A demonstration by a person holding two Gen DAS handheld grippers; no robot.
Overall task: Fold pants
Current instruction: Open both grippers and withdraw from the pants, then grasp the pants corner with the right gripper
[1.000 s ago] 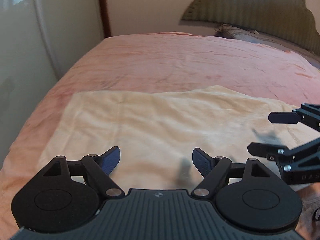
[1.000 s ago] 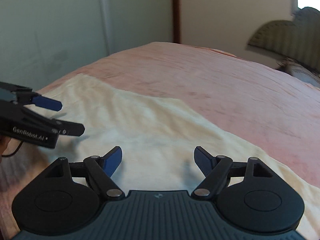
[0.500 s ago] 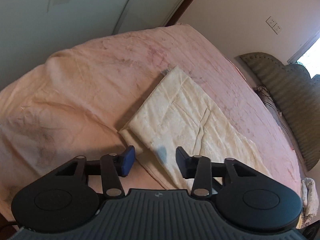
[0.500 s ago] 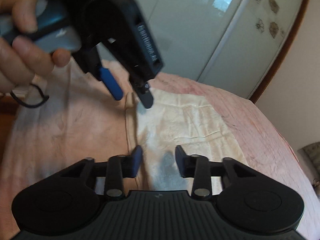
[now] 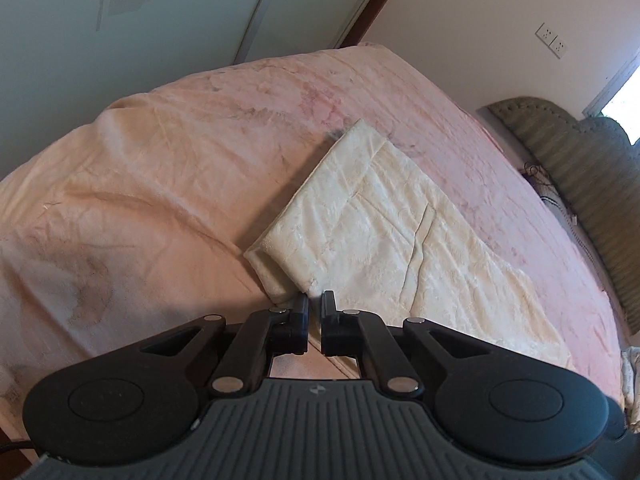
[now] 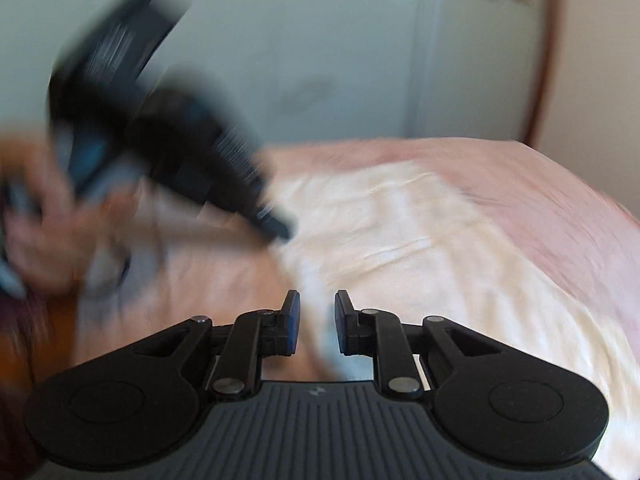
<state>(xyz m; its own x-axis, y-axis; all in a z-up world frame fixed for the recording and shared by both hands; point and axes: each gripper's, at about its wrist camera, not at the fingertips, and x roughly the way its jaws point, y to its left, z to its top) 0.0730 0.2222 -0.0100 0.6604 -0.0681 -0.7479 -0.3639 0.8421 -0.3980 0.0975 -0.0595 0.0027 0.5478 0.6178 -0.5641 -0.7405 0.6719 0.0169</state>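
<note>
Cream pants (image 5: 400, 236) lie folded as a long flat strip on the pink bed cover (image 5: 160, 184). My left gripper (image 5: 315, 304) is nearly shut with a thin gap, empty, raised above the near corner of the pants. In the blurred right wrist view the pants (image 6: 420, 248) lie ahead. My right gripper (image 6: 316, 304) has a narrow gap between its fingers, holds nothing, and sits near the bed's front edge. The left gripper (image 6: 280, 228) shows at the left in that view, held by a hand (image 6: 44, 248).
A pale wardrobe (image 5: 160, 20) stands behind the bed. A green padded headboard (image 5: 580, 184) is at the far right, with a wall socket (image 5: 552, 38) above it. A small cloth (image 5: 630, 376) lies at the bed's right edge.
Both grippers have lifted off the pants and swung toward the end of the bed. Both sets of fingers have closed in from wide open to a narrow gap. The right wrist view is motion-blurred now.
</note>
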